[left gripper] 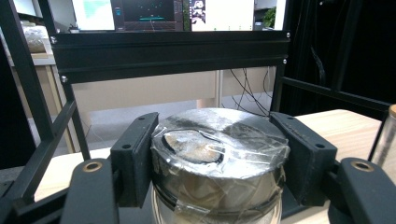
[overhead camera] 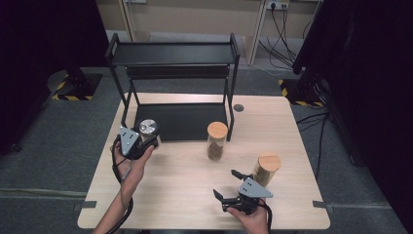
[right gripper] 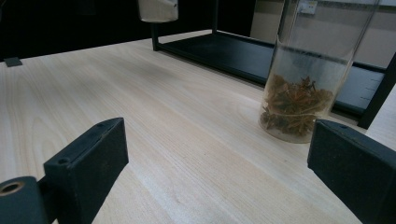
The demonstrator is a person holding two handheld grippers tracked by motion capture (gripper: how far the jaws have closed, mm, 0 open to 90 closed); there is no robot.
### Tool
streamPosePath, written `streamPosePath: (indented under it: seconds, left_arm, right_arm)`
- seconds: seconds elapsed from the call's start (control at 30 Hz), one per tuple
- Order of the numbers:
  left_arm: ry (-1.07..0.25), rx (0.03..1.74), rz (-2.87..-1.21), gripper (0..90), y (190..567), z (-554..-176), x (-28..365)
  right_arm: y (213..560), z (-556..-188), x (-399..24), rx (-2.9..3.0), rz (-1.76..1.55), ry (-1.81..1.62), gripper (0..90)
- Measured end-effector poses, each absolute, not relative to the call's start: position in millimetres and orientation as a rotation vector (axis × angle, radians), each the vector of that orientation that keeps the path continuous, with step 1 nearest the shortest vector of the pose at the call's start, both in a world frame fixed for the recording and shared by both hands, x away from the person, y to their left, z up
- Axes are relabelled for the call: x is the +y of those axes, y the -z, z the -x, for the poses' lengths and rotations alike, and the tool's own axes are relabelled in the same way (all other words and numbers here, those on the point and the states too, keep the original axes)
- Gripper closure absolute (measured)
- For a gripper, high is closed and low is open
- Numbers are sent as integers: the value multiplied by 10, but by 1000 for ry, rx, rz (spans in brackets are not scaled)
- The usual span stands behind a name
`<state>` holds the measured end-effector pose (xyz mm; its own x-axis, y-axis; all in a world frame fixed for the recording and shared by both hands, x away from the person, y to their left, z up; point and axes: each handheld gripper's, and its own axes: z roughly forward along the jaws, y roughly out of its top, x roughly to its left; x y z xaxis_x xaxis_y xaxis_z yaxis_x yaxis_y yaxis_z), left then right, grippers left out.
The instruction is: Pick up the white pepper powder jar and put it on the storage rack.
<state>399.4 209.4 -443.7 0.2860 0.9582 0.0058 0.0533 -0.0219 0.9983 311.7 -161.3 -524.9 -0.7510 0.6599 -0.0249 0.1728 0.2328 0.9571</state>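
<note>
Right gripper wide open, empty, left gripper clamped on metal-lidded jar

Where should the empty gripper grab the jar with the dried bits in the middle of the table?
Grab the jar round its glass middle, below the wooden lid, coming in level from the person's side. It stands upright and tall, and the open right gripper already faces it across bare table.
</note>
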Motion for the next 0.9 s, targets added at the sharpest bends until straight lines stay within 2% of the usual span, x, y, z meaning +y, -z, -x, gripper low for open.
streamPosePath:
  seconds: [0.9]
  left_arm:
    - [-995,1069,-1373,350,4438,-4361,2088]
  right_arm:
    - [5249,-3115,-1605,2092,-752,-1527,53]
